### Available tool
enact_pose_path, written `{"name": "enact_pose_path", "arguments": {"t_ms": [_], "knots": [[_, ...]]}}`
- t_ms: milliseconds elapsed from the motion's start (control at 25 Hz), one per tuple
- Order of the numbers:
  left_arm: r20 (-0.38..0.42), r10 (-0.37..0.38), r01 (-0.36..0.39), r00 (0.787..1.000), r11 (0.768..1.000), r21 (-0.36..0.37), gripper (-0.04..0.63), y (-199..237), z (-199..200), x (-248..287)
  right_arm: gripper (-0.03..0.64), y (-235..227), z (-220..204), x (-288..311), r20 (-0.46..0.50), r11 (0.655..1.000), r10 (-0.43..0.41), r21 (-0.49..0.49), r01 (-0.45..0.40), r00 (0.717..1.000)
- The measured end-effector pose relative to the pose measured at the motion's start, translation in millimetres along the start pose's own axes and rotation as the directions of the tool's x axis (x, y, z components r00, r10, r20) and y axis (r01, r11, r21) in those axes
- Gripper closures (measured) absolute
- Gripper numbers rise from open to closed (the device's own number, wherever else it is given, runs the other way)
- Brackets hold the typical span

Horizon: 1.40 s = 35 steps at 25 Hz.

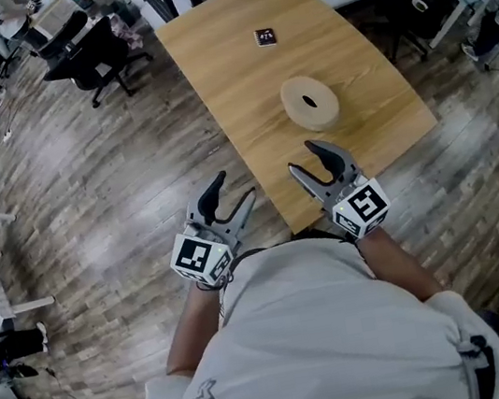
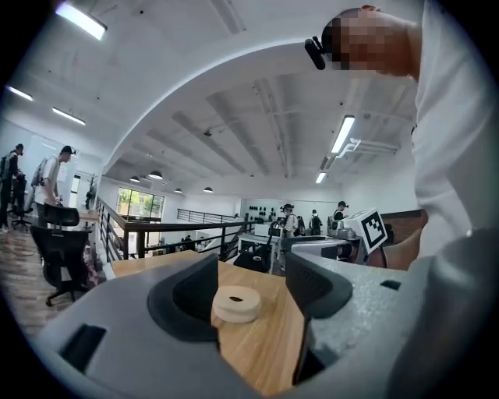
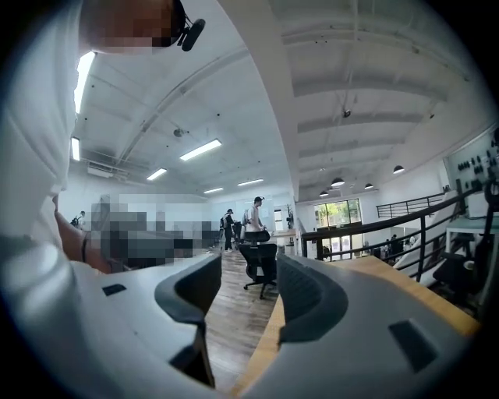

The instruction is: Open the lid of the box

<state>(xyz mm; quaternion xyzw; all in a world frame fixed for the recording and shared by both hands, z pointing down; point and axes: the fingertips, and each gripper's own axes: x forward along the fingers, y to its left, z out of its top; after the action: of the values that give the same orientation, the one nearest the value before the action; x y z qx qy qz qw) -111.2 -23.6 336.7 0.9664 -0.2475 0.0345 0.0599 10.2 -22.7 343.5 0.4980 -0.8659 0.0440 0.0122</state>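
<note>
The box (image 1: pixel 310 103) is a round, flat, beige container with a dark hole in the middle of its lid. It stands on the wooden table (image 1: pixel 236 63) near the table's near end. My left gripper (image 1: pixel 236 186) is open and empty, held over the floor left of the table's near edge. My right gripper (image 1: pixel 303 157) is also open and empty, over the table's near edge, a little short of the box. In the left gripper view the box (image 2: pixel 237 303) shows far off between the jaws of the left gripper (image 2: pixel 249 288). In the right gripper view the right gripper (image 3: pixel 243 292) frames floor and the table's edge (image 3: pixel 374 269).
A small dark card (image 1: pixel 266 37) lies on the table beyond the box. Black office chairs (image 1: pixel 96 49) stand on the wood floor at the far left. Desks and a chair (image 1: pixel 415 0) crowd the far right. People stand in the background of both gripper views.
</note>
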Motion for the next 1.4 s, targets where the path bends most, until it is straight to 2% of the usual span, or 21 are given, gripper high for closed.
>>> {"name": "enact_pose_path", "arguments": {"t_ms": [280, 480, 600, 720, 880, 1040, 1400], "knots": [[-0.031, -0.181, 0.182, 0.983, 0.983, 0.034, 0.336, -17.0, 7.4, 60.5, 0.391, -42.0, 9.3, -32.9, 0.018, 0.987, -0.157, 0.014, 0.157, 0.987], [-0.054, -0.334, 0.336, 0.941, 0.941, 0.036, 0.336, -33.6, 6.1, 107.7, 0.394, -68.8, 2.9, -60.4, 0.007, 0.955, -0.294, 0.035, 0.293, 0.956], [-0.069, -0.424, 0.427, 0.903, 0.904, 0.031, 0.336, -40.4, 3.0, 133.7, 0.394, -84.0, 1.6, -71.7, 0.003, 0.925, -0.379, 0.042, 0.379, 0.925], [-0.092, -0.515, 0.519, 0.853, 0.855, 0.026, 0.336, -41.5, 0.4, 159.0, 0.394, -93.9, 0.0, -76.0, -0.01, 0.887, -0.46, 0.046, 0.46, 0.888], [-0.111, -0.599, 0.604, 0.793, 0.797, 0.017, 0.336, -33.8, 0.1, 183.2, 0.394, -102.5, -6.1, -76.3, -0.039, 0.836, -0.546, 0.049, 0.547, 0.837], [-0.134, -0.661, 0.668, 0.738, 0.744, 0.008, 0.336, -14.9, -2.3, 197.6, 0.393, -111.2, -10.4, -65.4, -0.058, 0.777, -0.623, 0.068, 0.626, 0.78], [-0.178, -0.752, 0.761, 0.635, 0.649, -0.025, 0.336, 50.1, -20.9, 222.1, 0.393, -123.2, -21.1, -18.8, -0.109, 0.675, -0.729, 0.051, 0.736, 0.676]]}}
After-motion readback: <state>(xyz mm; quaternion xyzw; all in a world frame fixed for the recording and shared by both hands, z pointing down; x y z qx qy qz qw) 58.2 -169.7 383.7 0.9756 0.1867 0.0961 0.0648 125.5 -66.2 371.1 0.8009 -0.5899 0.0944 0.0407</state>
